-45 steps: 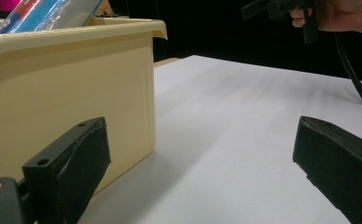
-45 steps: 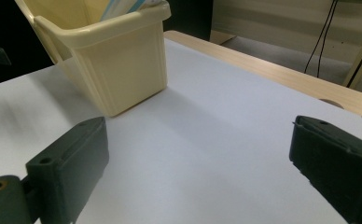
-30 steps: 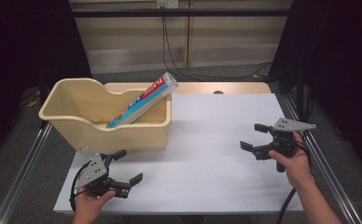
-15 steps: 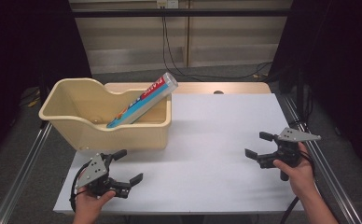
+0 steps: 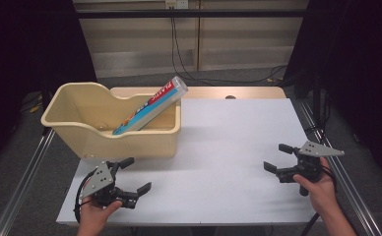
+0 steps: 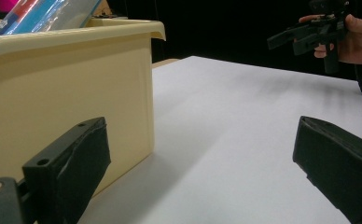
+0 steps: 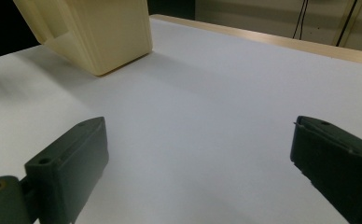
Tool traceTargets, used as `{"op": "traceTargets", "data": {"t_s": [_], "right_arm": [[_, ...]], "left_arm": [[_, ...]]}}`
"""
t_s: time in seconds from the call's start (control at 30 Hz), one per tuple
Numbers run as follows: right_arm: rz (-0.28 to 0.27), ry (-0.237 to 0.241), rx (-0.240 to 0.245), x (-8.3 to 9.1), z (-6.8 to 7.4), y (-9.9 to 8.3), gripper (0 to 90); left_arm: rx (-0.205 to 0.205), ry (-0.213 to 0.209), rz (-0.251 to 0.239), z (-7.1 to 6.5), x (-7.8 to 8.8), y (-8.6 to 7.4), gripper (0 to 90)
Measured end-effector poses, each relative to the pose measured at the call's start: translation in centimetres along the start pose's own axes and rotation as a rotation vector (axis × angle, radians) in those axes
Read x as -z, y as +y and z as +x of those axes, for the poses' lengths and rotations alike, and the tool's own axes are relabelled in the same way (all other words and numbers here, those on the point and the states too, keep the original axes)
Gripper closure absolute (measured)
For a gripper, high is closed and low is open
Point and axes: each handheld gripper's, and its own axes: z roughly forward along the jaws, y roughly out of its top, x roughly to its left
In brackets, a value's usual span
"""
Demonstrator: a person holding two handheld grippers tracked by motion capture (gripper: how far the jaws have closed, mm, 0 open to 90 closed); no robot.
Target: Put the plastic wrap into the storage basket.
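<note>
High view showed both grippers, left gripper (image 5: 134, 175) and right gripper (image 5: 279, 158), jaws apart near the cream plastic bin (image 5: 130, 140); its leaning blue plastic-wrap roll (image 5: 152, 105) might topple if nudged.

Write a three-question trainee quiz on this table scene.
1. True or false: the roll lies flat on the table.
2. Which tool is nearer the bin: A left tool, B right tool?
3. Fill in: both tools' jaws are ____.

Key: 1 false, it leans inside the bin with its top end over the rim. 2 A. 3 open, holding nothing.
</note>
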Motion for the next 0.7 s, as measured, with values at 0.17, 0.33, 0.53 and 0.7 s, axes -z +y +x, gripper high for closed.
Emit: {"op": "traceTargets", "data": {"t_s": [0.17, 0.33, 0.53, 0.7], "right_arm": [[0.002, -0.003, 0.004, 0.1, 0.1, -0.5, 4.0], [0.004, 0.011, 0.006, 0.1, 0.2, -1.0, 3.7], [-0.007, 0.015, 0.011, 0.3, 0.3, -1.4, 3.5], [0.001, 0.022, 0.015, 0.3, 0.4, -1.8, 3.3]], "left_arm": [[-0.002, 0.001, 0.001, 0.0, 0.0, 0.0, 3.7], [-0.003, -0.001, 0.002, 0.0, 0.0, 0.0, 3.7], [-0.001, -0.001, -0.004, -0.1, 0.0, 0.1, 3.7], [-0.001, 0.002, -0.006, -0.1, 0.1, 0.1, 3.7]]}}
